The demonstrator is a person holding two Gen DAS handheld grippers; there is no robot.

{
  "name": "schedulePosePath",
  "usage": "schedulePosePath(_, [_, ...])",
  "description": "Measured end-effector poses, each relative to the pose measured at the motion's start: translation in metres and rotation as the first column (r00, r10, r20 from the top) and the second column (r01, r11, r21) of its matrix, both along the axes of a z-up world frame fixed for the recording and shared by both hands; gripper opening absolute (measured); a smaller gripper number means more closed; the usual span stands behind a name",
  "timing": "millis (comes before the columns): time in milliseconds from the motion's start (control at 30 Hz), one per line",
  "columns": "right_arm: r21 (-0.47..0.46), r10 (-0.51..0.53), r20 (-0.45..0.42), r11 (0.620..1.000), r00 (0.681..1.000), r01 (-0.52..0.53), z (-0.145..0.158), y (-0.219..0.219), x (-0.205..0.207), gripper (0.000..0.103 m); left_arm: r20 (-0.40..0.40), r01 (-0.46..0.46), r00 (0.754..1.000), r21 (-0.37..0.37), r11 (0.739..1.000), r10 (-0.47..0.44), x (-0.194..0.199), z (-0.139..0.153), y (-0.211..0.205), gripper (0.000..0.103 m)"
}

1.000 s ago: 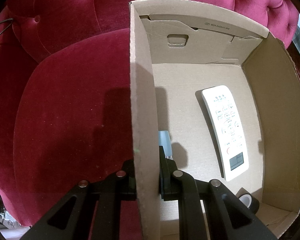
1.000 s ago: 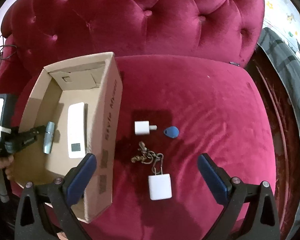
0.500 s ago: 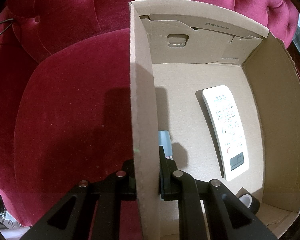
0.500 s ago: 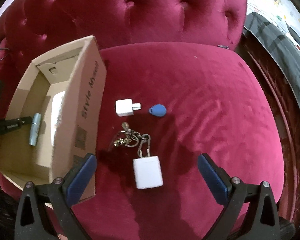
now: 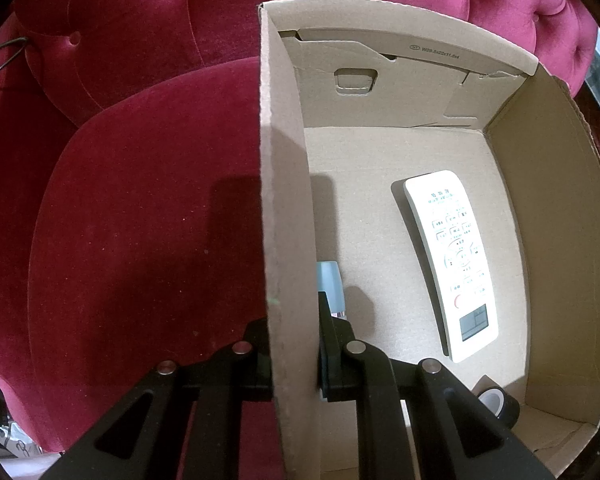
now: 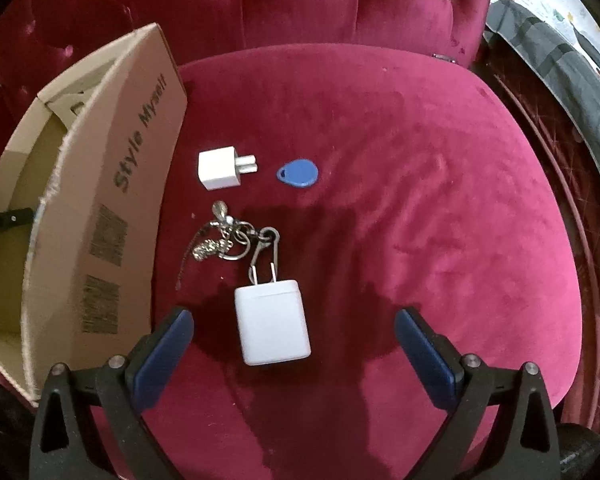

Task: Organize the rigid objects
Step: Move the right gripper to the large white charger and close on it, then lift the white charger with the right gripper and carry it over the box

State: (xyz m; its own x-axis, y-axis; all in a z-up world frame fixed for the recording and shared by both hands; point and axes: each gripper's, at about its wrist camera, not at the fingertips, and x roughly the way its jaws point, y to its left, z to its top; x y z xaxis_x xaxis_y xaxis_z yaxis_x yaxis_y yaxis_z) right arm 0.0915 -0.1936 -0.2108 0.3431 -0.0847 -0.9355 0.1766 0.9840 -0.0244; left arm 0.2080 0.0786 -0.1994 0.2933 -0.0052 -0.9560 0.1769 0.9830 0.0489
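A cardboard box stands on the red velvet seat. My left gripper is shut on the box's left wall. Inside lie a white remote, a grey-blue cylinder and a roll of black tape. In the right wrist view the box is at the left. My right gripper is open, low over a large white charger that lies between its blue pads. Beyond it lie a keyring with a carabiner, a small white plug adapter and a blue key fob.
The tufted chair back rises behind the seat. The seat's right edge drops to a dark wooden frame with grey cloth beyond. A black cable hangs at the far left.
My right gripper has moved forward and down toward the large white charger, which now sits between its open fingers. The left gripper and box have not moved.
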Motion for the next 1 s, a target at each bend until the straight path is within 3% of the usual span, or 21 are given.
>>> schedulePosePath(467, [-0.011,-0.005,-0.068,1.000,0.998,0.005,-0.035,0.002,0.005,0.101,0.002,0.002,1.000,0.005,1.000,-0.002,0.000,0.001,-0.001,0.015])
schedulePosePath(667, [-0.001,-0.001,-0.090,1.000,0.996,0.001,-0.039,0.001,0.010,0.085,0.001,0.001,1.000,0.005,1.000,-0.001,0.000,0.001,-0.001,0.015])
schedulePosePath(833, [0.027,0.006,-0.106,1.000,0.994,-0.003,-0.042,0.003,0.015,0.061,0.002,0.001,1.000,0.005,1.000,-0.001,0.000,0.001,-0.001,0.015])
schedulePosePath(900, [0.050,0.010,-0.107,0.999,0.994,-0.004,-0.044,0.006,0.015,0.048,0.002,0.000,1.000,0.004,1.000,0.000,0.000,0.001,-0.001,0.015])
schedulePosePath(1000, [0.062,0.004,-0.107,0.998,0.994,0.003,-0.043,0.006,0.016,0.047,0.002,0.001,1.000,0.005,1.000,-0.001,0.000,0.001,-0.001,0.015])
